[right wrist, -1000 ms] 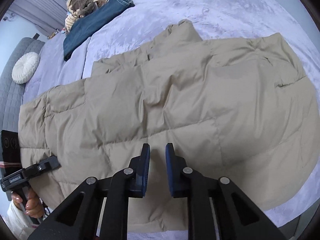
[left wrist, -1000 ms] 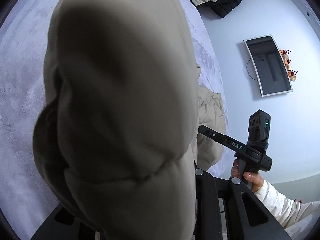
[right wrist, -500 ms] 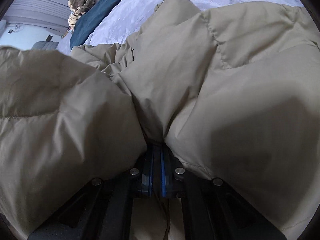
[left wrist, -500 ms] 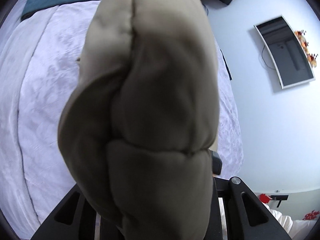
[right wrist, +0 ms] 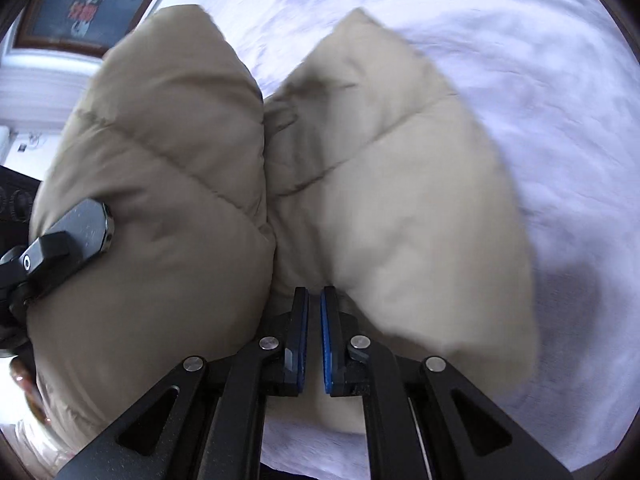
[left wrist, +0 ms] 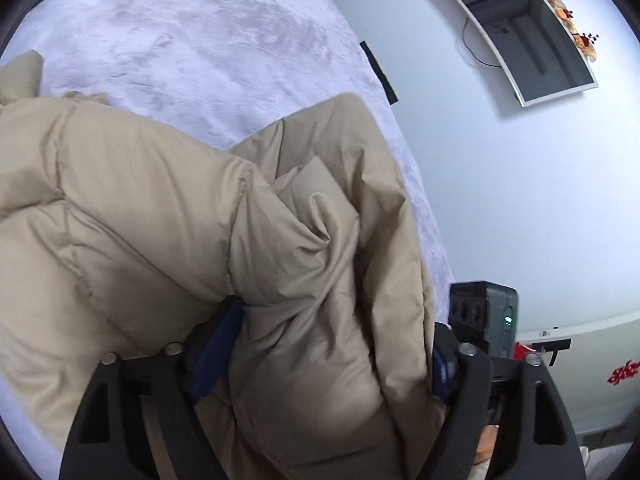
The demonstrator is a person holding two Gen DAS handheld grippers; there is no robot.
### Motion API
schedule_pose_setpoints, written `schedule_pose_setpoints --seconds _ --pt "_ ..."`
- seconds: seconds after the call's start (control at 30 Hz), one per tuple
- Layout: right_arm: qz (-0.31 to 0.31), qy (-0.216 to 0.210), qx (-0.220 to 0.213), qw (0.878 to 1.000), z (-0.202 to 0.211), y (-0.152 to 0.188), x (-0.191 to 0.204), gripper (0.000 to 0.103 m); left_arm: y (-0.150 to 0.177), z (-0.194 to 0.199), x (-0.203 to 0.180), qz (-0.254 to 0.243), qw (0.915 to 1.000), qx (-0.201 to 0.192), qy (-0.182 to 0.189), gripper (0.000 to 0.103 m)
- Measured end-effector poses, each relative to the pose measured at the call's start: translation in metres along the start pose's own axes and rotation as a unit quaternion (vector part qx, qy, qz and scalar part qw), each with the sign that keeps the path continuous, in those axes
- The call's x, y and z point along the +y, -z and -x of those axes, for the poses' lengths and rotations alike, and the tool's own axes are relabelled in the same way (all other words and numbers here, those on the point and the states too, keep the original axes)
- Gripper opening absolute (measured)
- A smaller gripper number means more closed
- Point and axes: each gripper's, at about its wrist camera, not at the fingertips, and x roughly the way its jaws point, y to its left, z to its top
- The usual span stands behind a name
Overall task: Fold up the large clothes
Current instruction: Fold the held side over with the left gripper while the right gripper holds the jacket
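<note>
Left gripper: jaws are opening and stand wide apart, with a bunched fold of the beige quilted puffer jacket lying between the blue pads. Right gripper: fingers pressed almost together, pinching a thin fold of the same jacket at the tips. The jacket bulges to the left and right of the right gripper in two padded lobes. It rests on the pale lilac plush bedspread, near the bed's right edge. A wall-mounted flat screen hangs far right.

Bright even daylight, fisheye edge warping, right view motion-blurred
</note>
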Motion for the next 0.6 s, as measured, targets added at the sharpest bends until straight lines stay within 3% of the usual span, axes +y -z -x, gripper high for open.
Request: schedule_pose_setpoints --seconds 0.13,0.2,0.23,0.27,0.37,0.47,0.53,0.6 --pt "-0.004 0.002 -0.01 1.0 0.028 0.009 -0.01 0.01 0.011 -0.016 0.002 0.011 0.9998 -0.014 -0.011 0.082" --pt "0.02 -0.004 -0.023 1.0 0.05 0.015 -0.003 0.029 0.029 -0.012 0.009 0.012 0.9996 -0.018 -0.017 0.09" --pt "0.03 -0.012 -0.03 0.999 0.056 0.013 0.004 0.06 0.034 -0.012 0.002 0.012 0.9994 -0.021 -0.022 0.09" --pt "0.043 -0.026 -0.039 0.998 0.066 0.017 0.01 0.081 0.049 -0.01 0.006 0.01 0.9993 -0.023 -0.028 0.09" --pt "0.091 -0.074 -0.025 0.993 0.085 0.028 0.032 0.082 0.041 -0.019 0.0 0.005 0.9986 -0.028 -0.044 0.09" --pt "0.137 -0.09 0.013 0.986 0.075 0.033 0.055 0.083 0.025 -0.028 0.005 0.008 0.9981 -0.032 -0.052 0.09" --pt "0.152 -0.083 0.024 0.985 0.058 0.038 0.07 0.083 0.021 -0.018 0.0 0.006 0.9976 -0.048 -0.051 0.09" --pt "0.158 -0.037 0.013 0.987 0.042 0.033 0.08 0.082 0.021 0.0 -0.005 -0.006 0.9952 -0.077 -0.061 0.09"
